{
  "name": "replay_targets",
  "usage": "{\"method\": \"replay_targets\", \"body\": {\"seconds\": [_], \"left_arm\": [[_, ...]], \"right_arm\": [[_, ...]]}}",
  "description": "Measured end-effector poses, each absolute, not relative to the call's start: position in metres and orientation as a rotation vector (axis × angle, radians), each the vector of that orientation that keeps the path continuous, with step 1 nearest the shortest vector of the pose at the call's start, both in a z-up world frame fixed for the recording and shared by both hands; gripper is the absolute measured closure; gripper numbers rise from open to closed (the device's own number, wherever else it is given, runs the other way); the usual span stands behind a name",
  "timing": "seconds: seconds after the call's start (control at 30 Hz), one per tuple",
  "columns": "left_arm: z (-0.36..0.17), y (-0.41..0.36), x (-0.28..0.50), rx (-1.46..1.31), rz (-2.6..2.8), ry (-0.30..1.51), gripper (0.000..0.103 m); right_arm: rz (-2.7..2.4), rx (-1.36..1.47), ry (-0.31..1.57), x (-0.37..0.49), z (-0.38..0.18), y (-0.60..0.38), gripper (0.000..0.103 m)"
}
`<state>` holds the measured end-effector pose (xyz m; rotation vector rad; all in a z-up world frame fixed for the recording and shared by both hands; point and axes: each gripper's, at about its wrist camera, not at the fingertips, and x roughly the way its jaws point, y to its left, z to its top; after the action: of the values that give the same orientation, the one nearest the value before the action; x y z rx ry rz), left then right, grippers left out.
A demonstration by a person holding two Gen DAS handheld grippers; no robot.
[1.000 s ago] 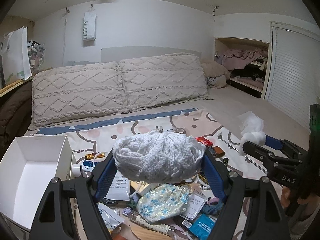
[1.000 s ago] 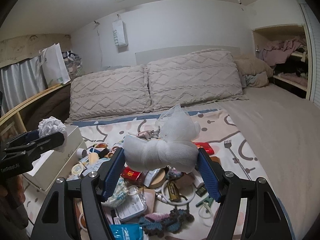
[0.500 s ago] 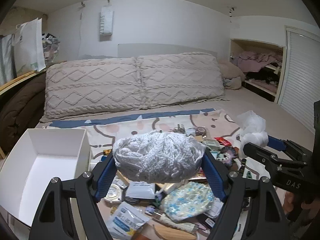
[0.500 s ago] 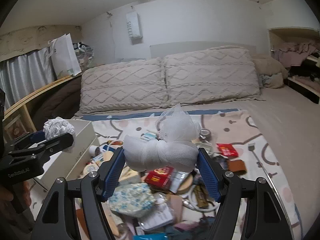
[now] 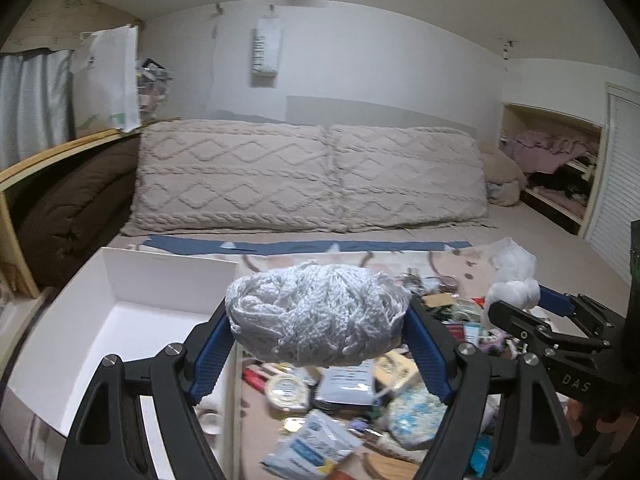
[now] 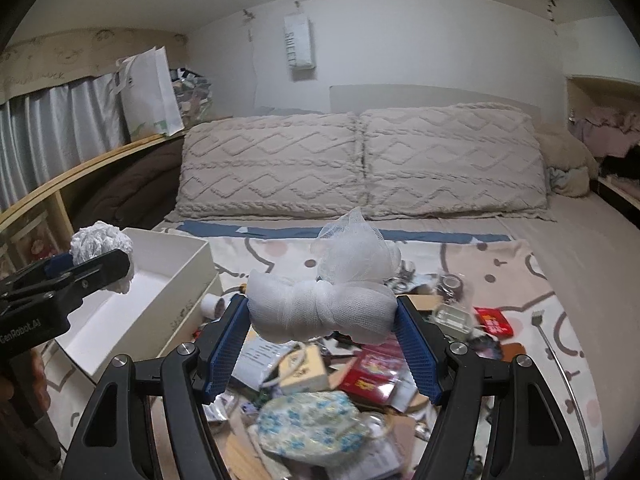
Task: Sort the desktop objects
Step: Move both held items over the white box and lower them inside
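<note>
Left gripper (image 5: 318, 320) pinching white crocheted bundle (image 5: 316, 314) between blue pads, held in air just right of white box (image 5: 132, 280), over box's near right edge. Right gripper (image 6: 322, 316) clamped on white mesh pouch (image 6: 324, 312), held above clutter pile (image 6: 316, 376), right of box. Box open, interior bare white. Floral pouch (image 6: 312, 428) in pile, well right of box; red packet (image 6: 494, 320) farther right, label possibly printed, too blurred to read.
</note>
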<state>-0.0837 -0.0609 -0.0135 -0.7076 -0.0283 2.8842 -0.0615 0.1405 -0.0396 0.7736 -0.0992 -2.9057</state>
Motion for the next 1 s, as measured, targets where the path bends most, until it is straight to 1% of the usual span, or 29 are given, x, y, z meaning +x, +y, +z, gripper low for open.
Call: {"method": "replay_targets", "body": {"seconds": [0.2, 0.37, 0.53, 0.67, 0.8, 1.0], "left_arm": [[-0.015, -0.093, -0.087, -0.719, 2.947, -0.065, 0.023], [-0.014, -0.122, -0.088, -0.726, 3.012, -0.091, 0.023], [-0.014, -0.152, -0.086, -0.733, 3.057, -0.163, 0.023], [-0.015, -0.168, -0.079, -0.724, 3.112, -0.174, 0.023], [-0.018, -0.185, -0.073, -0.727, 3.143, -0.218, 0.023], [-0.029, -0.213, -0.077, -0.774, 3.174, -0.286, 0.023]], "right_arm": [[-2.877, 0.769, -0.039, -0.071, -0.036, 0.109, 0.03], [-2.844, 0.781, -0.025, -0.079, -0.036, 0.086, 0.03], [-2.818, 0.804, -0.007, -0.085, -0.035, 0.066, 0.03], [-2.783, 0.814, 0.014, -0.092, -0.031, 0.049, 0.03], [-2.764, 0.825, 0.066, -0.097, -0.028, 0.027, 0.03], [-2.688, 0.845, 0.075, -0.107, -0.016, -0.007, 0.03]]}}
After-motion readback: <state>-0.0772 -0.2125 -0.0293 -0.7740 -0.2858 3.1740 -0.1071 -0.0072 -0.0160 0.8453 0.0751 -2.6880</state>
